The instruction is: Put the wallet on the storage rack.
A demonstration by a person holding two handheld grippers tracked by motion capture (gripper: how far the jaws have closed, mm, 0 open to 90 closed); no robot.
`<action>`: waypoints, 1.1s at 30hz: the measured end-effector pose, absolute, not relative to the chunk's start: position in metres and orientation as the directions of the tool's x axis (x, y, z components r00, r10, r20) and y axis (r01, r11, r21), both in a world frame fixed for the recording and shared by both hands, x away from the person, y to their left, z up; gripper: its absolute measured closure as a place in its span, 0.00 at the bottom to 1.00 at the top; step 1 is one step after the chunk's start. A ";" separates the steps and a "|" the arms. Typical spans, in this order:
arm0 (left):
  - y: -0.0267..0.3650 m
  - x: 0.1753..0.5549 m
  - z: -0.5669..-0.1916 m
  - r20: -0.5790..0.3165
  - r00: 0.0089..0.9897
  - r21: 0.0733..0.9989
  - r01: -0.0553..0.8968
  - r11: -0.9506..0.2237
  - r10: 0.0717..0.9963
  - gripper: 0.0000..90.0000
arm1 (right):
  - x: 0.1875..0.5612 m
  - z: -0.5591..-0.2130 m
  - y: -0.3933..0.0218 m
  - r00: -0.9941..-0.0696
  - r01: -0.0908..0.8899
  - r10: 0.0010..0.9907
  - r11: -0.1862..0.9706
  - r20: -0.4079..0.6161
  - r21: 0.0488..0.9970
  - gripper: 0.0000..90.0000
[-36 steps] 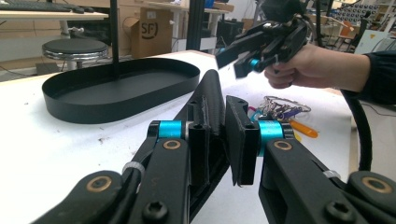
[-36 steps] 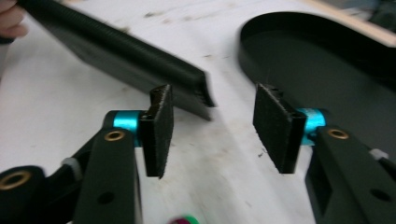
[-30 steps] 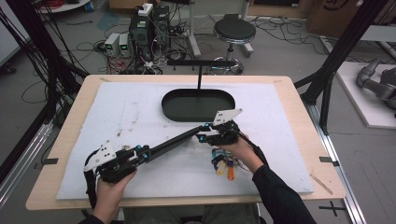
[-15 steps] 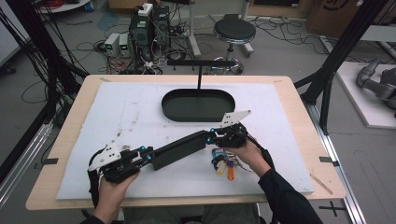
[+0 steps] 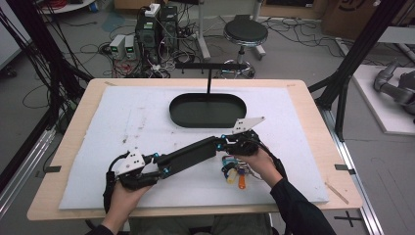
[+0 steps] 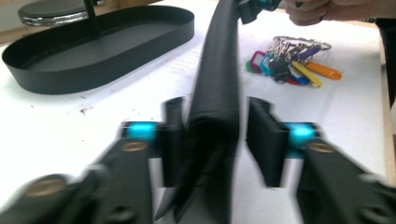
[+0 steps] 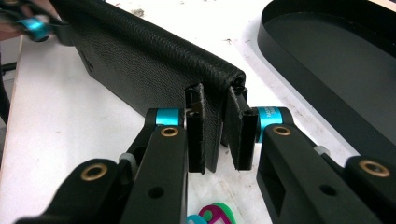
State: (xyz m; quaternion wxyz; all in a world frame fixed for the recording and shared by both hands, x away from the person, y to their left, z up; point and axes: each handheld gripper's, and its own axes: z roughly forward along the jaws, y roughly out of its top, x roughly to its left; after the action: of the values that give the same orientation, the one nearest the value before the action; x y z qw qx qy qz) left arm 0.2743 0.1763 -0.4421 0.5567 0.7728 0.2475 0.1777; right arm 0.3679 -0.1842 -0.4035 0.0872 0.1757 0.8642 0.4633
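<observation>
Left tool (image 6: 212, 140) jaws just opening, apart around black pouch (image 5: 188, 155), pouch lower since earlier, right tool (image 7: 217, 135) clamped on its other end, keys (image 5: 234, 172) beside.

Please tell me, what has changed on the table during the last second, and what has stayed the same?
The left gripper has just been opening: its jaws now stand apart from the black case between them. The right gripper stays shut on the case's other end. The oval tray and key bunch did not move.
</observation>
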 end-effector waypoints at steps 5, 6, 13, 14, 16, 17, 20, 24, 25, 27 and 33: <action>0.184 0.277 -0.442 -0.036 0.817 0.953 0.202 -0.226 0.575 0.82 | 0.367 -0.402 -0.186 -0.925 0.209 0.379 0.498 0.005 0.842 0.78; 0.185 0.278 -0.442 -0.042 0.818 0.953 0.204 -0.222 0.574 0.82 | 0.366 -0.401 -0.187 -0.925 0.213 0.379 0.491 0.014 0.845 0.74; 0.185 0.276 -0.429 0.000 0.844 0.963 0.145 -0.227 0.536 0.82 | 0.366 -0.391 -0.204 -0.920 0.191 0.391 0.428 0.009 0.883 0.63; 0.184 0.275 -0.426 0.003 0.850 0.965 0.136 -0.225 0.527 0.82 | 0.366 -0.390 -0.208 -0.919 0.185 0.395 0.417 0.006 0.890 0.58; 0.182 0.276 -0.420 0.014 0.864 0.968 0.115 -0.224 0.503 0.82 | 0.365 -0.386 -0.214 -0.913 0.190 0.408 0.383 0.019 0.904 0.53; 0.181 0.277 -0.416 0.016 0.870 0.970 0.107 -0.220 0.493 0.82 | 0.365 -0.383 -0.218 -0.914 0.188 0.404 0.368 0.026 0.910 0.52; 0.179 0.279 -0.408 0.023 0.889 0.971 0.089 -0.221 0.457 0.82 | 0.364 -0.377 -0.228 -0.909 0.175 0.416 0.321 0.028 0.931 0.43; 0.177 0.285 -0.397 0.025 0.908 0.973 0.073 -0.218 0.417 0.82 | 0.364 -0.371 -0.241 -0.915 0.170 0.400 0.269 0.051 0.948 0.38; 0.177 0.287 -0.395 0.027 0.912 0.975 0.066 -0.212 0.409 0.82 | 0.364 -0.370 -0.243 -0.918 0.169 0.393 0.260 0.056 0.951 0.38; 0.177 0.290 -0.390 0.018 0.924 0.978 0.063 -0.201 0.381 0.82 | 0.364 -0.369 -0.248 -0.926 0.174 0.369 0.238 0.077 0.956 0.36; 0.175 0.298 -0.377 -0.003 0.952 0.985 0.055 -0.162 0.307 0.82 | 0.363 -0.367 -0.246 -0.948 0.177 0.302 0.246 0.098 0.953 0.30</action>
State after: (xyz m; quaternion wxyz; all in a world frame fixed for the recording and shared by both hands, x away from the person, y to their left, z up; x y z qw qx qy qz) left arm 0.2979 0.1745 -0.3767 0.6359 0.7559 0.1199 0.0989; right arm 0.3634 -0.2464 -0.3674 0.0524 0.1521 0.7874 0.5951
